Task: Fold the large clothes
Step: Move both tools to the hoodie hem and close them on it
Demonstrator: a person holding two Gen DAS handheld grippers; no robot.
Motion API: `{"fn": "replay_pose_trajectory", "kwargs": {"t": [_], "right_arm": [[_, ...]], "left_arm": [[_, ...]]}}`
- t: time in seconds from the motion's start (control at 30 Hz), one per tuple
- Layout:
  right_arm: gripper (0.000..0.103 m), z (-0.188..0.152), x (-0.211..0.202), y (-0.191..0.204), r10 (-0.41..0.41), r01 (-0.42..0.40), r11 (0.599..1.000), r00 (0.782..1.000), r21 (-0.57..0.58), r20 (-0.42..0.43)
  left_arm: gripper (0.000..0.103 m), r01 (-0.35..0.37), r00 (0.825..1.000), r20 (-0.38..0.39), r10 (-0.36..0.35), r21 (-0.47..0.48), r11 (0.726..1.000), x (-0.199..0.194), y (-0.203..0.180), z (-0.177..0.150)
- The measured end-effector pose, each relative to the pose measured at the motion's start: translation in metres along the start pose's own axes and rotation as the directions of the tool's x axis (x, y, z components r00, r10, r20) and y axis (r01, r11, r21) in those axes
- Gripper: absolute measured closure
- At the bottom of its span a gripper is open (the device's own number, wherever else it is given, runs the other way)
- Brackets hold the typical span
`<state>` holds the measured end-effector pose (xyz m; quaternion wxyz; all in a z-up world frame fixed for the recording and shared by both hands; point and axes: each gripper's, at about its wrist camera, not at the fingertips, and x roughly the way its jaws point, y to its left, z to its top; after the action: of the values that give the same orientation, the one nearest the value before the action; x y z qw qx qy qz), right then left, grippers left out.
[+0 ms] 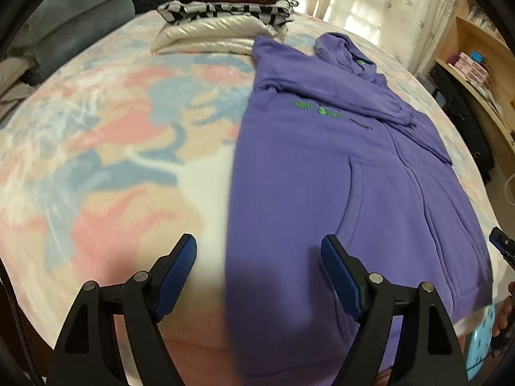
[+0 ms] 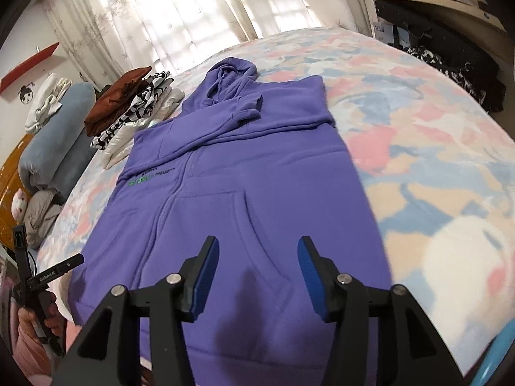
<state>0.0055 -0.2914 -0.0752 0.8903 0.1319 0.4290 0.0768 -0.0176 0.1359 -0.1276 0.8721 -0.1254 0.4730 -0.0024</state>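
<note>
Now both claws hang spread apart and empty over the near end of the bed (image 2: 434, 148). The left claw (image 1: 259, 276) straddles the left side edge of the purple hoodie (image 1: 322, 177), one finger over bedspread, the other over cloth. The right claw (image 2: 257, 276) sits squarely above the hem, over the front pocket. The hoodie lies flat, sleeves folded across the chest, its long axis running straight away from both claws toward the hood. By the look of it, the hem is nearest, so each claw seems placed to take a bottom corner. A stack of folded clothes (image 1: 225, 9) waits beyond on the left.
</note>
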Motion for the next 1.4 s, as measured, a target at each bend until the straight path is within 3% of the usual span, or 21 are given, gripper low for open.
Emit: {"fn": "replay_pose_trajectory", "kwargs": {"t": [0.3,0.6,0.77,0.87,1.03,1.4], "right_arm": [[0.052,-0.015,-0.019,-0.047,0.012,-0.01,0.999,0.999,0.043,-0.034],[0.052,-0.038,-0.013,-0.087,0.114,-0.101,0.983,0.99,0.154,-0.079],[0.052,-0.039,-0.008,-0.091,0.213,-0.198,0.964,0.974,0.176,-0.073],[0.052,-0.04,-0.005,-0.091,0.255,-0.24,0.956,0.964,0.171,-0.073],[0.052,-0.039,0.003,-0.093,0.317,-0.301,0.937,0.946,0.176,-0.067],[0.052,-0.033,0.02,-0.077,0.372,-0.358,0.918,0.926,0.167,-0.057]], "left_arm": [[0.025,0.101,0.995,-0.004,-0.101,0.011,0.995,0.002,0.014,-0.008],[0.023,0.219,0.975,-0.04,-0.219,-0.011,0.976,0.007,0.026,-0.006],[0.023,0.299,0.952,-0.061,-0.3,-0.016,0.954,0.004,0.028,-0.01],[0.023,0.364,0.929,-0.062,-0.366,-0.042,0.93,0.005,0.031,-0.012],[0.023,0.406,0.91,-0.063,-0.41,-0.072,0.911,0.014,0.034,-0.011],[0.023,0.492,0.867,-0.055,-0.495,-0.064,0.868,0.034,0.014,-0.002]]}}
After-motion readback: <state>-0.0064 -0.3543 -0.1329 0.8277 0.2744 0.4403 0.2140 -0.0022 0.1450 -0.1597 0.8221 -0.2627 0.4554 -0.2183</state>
